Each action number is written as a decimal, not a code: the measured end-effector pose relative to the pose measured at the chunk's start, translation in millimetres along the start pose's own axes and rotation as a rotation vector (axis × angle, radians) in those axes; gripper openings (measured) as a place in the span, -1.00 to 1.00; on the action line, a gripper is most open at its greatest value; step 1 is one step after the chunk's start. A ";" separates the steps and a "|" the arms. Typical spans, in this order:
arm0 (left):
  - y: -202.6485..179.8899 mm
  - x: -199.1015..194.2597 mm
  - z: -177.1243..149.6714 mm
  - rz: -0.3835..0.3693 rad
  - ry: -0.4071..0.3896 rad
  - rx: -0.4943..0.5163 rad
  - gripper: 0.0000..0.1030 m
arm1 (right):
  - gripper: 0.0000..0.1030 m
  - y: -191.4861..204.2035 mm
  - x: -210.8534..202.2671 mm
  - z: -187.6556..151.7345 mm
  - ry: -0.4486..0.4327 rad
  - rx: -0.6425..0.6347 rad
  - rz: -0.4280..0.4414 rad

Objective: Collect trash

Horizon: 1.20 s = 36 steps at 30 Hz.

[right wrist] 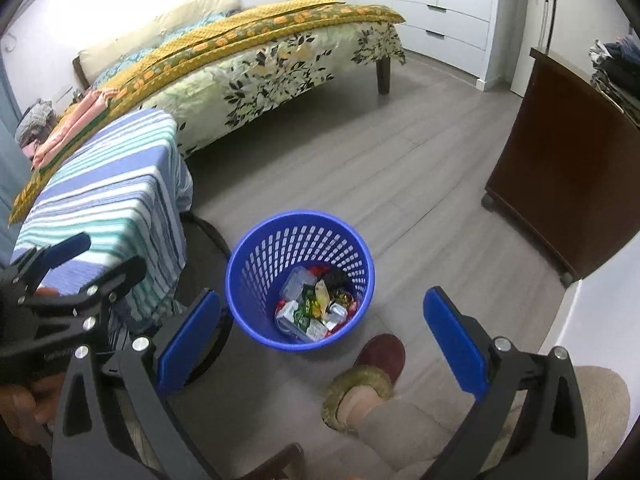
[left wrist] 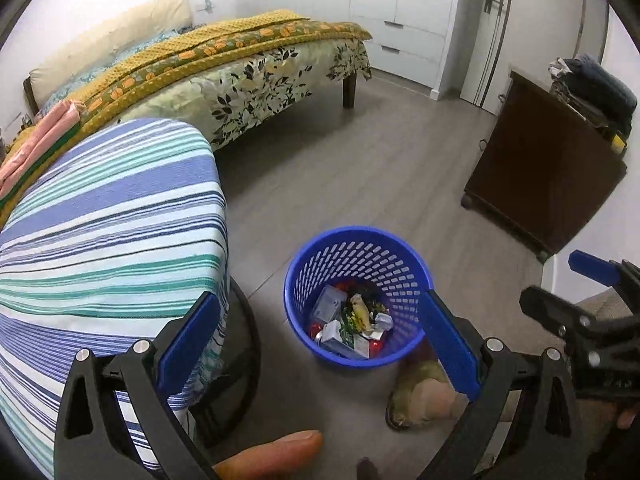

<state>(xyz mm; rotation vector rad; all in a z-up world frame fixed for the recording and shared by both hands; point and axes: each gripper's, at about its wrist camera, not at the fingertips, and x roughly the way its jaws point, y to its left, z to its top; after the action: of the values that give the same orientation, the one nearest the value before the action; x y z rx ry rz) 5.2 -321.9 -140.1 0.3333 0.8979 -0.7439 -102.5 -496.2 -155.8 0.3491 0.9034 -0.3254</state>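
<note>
**Both grippers spread and empty above the blue bin**

The blue perforated bin [left wrist: 356, 300] stands upright on the grey plank floor [left wrist: 360, 168] and serves here as the landmark. Inside it, at the bottom, lies the trash [left wrist: 352, 326]: a clear plastic box, small cartons, crumpled wrappers with green and yellow print, and some red pieces.

The left gripper [left wrist: 320, 344] hangs above the bin, its blue pads spread wide, one on either side of the bin in the left wrist view, with nothing between them. The right gripper [right wrist: 322, 336] is also above the bin and slightly nearer the person, its jaws likewise wide apart and holding nothing. Each gripper shows at the edge of the other's view.

Just beside the bin, on the person's side, is a foot in a maroon slipper [right wrist: 380, 356] with a fuzzy olive cuff. To the left of the bin stands a small table draped in a blue, white and teal striped cloth [left wrist: 112, 240], with a dark round frame under it. Beyond the bin, across open floor, is a bed [left wrist: 248, 80] with a leaf-print sheet and a mustard blanket. To the right of the bin, well apart, stands a dark wooden cabinet [left wrist: 548, 176] with folded clothes on top.
</note>
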 end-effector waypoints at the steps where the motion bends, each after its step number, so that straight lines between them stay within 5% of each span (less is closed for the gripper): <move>1: 0.1 0.5 -0.4 0.000 0.003 0.000 0.90 | 0.91 1.2 -0.4 -0.8 0.004 -0.007 0.000; 36: -0.5 11.9 -3.5 0.016 0.035 0.000 0.90 | 0.91 7.5 5.9 -9.4 0.041 -0.024 0.003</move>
<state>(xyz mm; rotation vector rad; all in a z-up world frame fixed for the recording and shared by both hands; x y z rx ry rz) 7.5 -325.6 -151.7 0.3543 0.9276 -0.7255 -102.6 -486.2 -164.8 0.3363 0.9464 -0.3050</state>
